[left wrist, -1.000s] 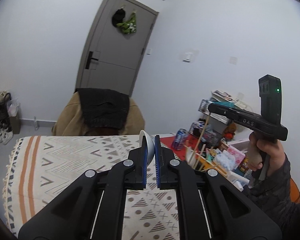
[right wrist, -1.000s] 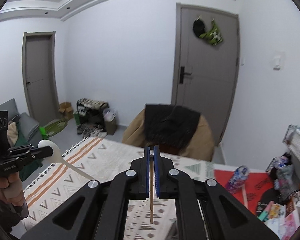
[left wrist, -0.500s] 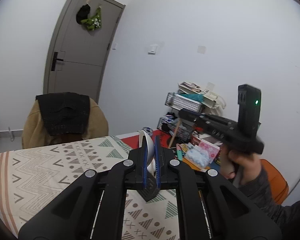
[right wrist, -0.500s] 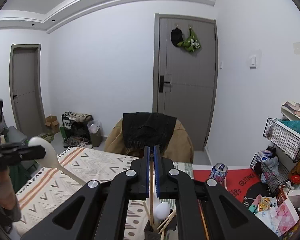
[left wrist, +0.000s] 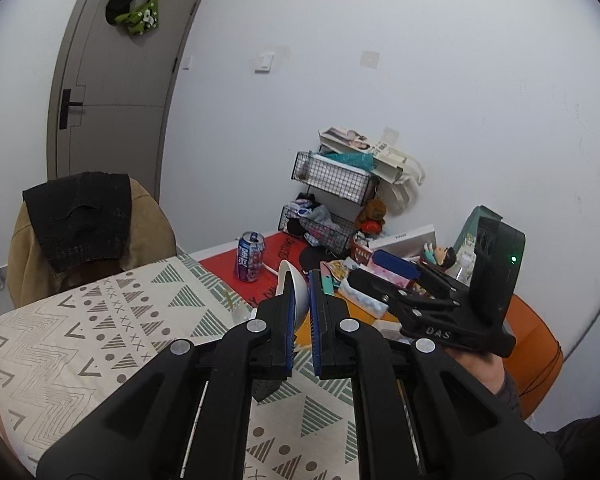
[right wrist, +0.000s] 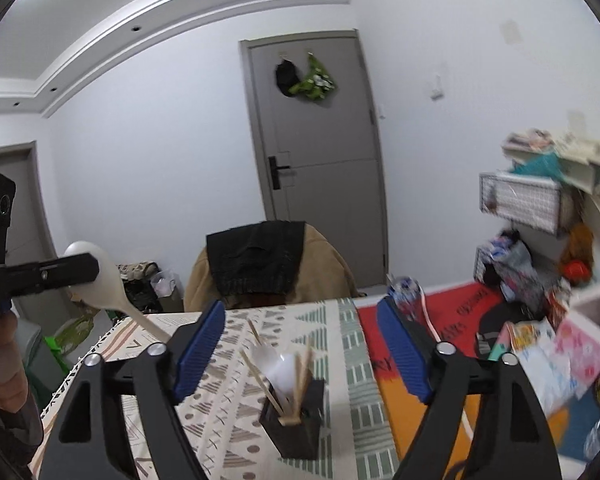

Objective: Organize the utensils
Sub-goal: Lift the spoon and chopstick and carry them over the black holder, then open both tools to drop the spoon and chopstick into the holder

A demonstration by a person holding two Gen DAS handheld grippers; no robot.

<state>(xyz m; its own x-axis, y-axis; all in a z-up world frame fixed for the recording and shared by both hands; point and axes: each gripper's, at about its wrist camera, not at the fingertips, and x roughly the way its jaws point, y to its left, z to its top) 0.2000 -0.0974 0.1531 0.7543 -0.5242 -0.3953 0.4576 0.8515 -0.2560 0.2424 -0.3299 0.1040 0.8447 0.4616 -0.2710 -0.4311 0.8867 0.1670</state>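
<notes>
A black utensil holder (right wrist: 296, 420) stands on the patterned tablecloth (right wrist: 228, 380) with several wooden chopsticks (right wrist: 300, 376) and a white spoon (right wrist: 280, 368) in it. My right gripper (right wrist: 302, 306) hovers just above and before it. Its jaws are opening wide and grip nothing; the holder shows in the gap below them. My left gripper (left wrist: 301, 280) is shut on another white spoon (left wrist: 296, 292), held in the air bowl upward. From the right wrist view that spoon (right wrist: 104, 280) hangs at far left. The right gripper (left wrist: 374, 272) sits right of the left one.
A blue can (left wrist: 251, 256) stands on a red mat beyond the cloth. Wire baskets (left wrist: 332, 176), books and toys crowd the right corner. A chair draped with a black garment (left wrist: 84, 220) is behind the table. An orange seat (left wrist: 536, 344) is at right.
The right gripper dropped toward the holder and opened, letting go of the wooden chopstick, which now stands in the holder. The left gripper swung right, still holding the spoon.
</notes>
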